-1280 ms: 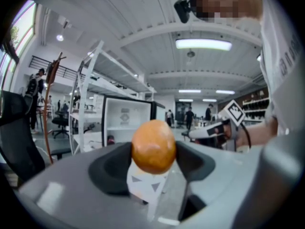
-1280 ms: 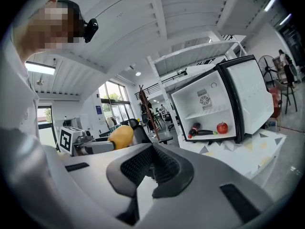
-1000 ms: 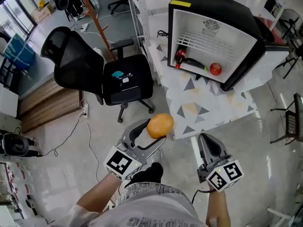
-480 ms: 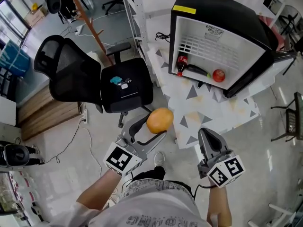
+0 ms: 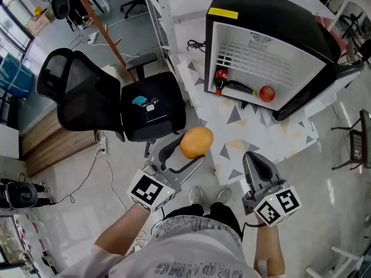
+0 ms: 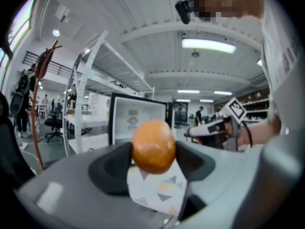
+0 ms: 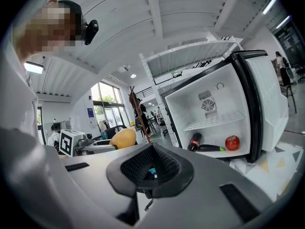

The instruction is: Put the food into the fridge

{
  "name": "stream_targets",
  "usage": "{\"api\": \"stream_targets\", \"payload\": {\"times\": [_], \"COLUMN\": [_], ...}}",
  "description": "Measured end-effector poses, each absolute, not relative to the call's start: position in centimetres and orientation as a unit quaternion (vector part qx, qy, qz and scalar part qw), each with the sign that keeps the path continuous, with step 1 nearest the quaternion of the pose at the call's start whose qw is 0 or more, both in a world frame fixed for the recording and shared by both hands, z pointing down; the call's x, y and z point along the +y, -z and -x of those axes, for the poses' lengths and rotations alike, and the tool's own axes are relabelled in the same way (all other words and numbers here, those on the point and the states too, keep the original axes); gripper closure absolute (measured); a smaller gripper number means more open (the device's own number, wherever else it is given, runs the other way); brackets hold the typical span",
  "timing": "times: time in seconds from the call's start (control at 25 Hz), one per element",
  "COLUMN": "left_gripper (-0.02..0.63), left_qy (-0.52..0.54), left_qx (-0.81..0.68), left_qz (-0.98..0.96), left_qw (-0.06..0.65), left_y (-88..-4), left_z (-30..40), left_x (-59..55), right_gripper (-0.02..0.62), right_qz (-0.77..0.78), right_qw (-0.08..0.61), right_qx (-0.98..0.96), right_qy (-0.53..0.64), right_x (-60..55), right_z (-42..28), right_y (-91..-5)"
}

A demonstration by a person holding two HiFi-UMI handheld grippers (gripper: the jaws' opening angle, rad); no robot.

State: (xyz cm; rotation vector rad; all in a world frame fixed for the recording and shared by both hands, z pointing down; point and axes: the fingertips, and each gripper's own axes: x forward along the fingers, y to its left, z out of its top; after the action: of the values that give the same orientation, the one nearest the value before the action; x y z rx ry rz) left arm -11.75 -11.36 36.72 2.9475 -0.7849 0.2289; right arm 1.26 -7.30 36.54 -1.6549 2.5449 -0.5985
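Carrying now: an orange [image 5: 196, 142], clamped at the tips of the left gripper [image 5: 190, 154] and held up in the air, short of the fridge [image 5: 272, 16].
Left gripper: jaws stand wide, and the width is filled by the orange; in the left gripper view the fruit [image 6: 153, 146] sits squarely between the two dark pads, one pressing on each side.
Right gripper: the right gripper [image 5: 250, 160] is held low beside the left one with its jaws closed together; the right gripper view shows the pads meeting and nothing between them.
Fridge: stands on a triangle-patterned surface [image 5: 243, 126], its door [image 5: 307, 97] swung open to the right and its white inside facing the person.
Already inside: a cola bottle [image 5: 219, 77], a dark long vegetable [image 5: 239, 87] and a red apple [image 5: 266, 93] lie in a row on the fridge floor; the wire shelf above them looks bare.
Done so far: judging by those three items, most of the loading looks finished.
Left to do: bring the orange across to the opening, set it down inside and let go; closing the door may follow, though the task does not ask for it.
Free room: the floor has gaps around the apple, and the wire shelf would also take the fruit.
Nearby: a black office chair [image 5: 133, 106] stands to the left of the fridge, with small items on its seat; it is well apart from the path to the opening.
Risk: the orange is round and gripped only at the jaw tips, so it could roll once it is released.
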Motion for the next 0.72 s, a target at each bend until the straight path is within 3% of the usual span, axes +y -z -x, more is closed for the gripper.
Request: {"api": "stream_targets", "payload": {"times": [0.72], "left_gripper": [0.311], "left_qy": [-0.087], "left_qx": [-0.298], "left_qz": [-0.950], "left_qw": [0.025], "left_y": [-36.5], "left_z": [4.5], "left_x": [-18.0], "right_gripper": [0.595], "right_qz": [0.499], "right_qw": [0.027], "right_qx": [0.843], "right_qy": [0.196], "right_x": [-13.0], "right_z": [-7.4], "right_y": [-36.8]}}
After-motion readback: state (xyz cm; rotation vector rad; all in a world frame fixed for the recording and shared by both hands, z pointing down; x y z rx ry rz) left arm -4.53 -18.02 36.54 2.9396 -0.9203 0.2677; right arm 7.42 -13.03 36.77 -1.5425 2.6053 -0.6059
